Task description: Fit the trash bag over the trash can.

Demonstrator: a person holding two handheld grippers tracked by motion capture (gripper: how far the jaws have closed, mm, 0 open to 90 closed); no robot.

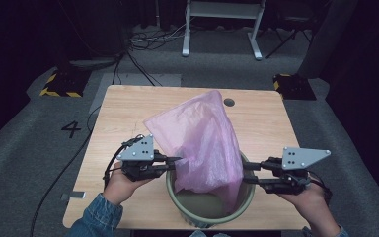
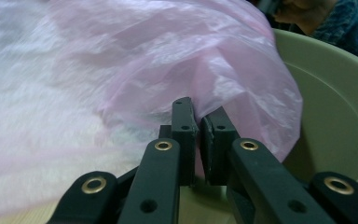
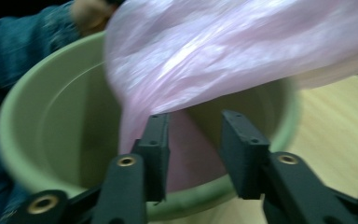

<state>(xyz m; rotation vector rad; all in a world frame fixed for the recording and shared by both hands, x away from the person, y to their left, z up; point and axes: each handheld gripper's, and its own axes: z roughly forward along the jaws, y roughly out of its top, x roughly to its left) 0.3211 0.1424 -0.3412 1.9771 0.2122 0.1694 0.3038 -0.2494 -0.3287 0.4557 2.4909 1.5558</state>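
A thin pink plastic bag (image 1: 205, 138) stands puffed up over a green bucket (image 1: 197, 217) at the table's front edge, its lower end hanging inside the bucket. My left gripper (image 1: 177, 160) is at the bucket's left rim. In the left gripper view that gripper (image 2: 200, 116) is shut on a fold of the bag (image 2: 168, 60), with the bucket's wall (image 2: 335, 116) to the right. My right gripper (image 1: 244, 173) is at the right rim. Its jaws (image 3: 196, 123) stand apart over the bucket's rim (image 3: 51, 116), and the bag (image 3: 223, 51) hangs just beyond them, not pinched.
The wooden table (image 1: 128, 108) has a small round hole (image 1: 229, 102) near its far edge. On the floor beyond are a white metal frame (image 1: 222, 29), cables (image 1: 143, 54) and two yellow-and-black striped blocks (image 1: 59, 84). A cable runs along the table's left side.
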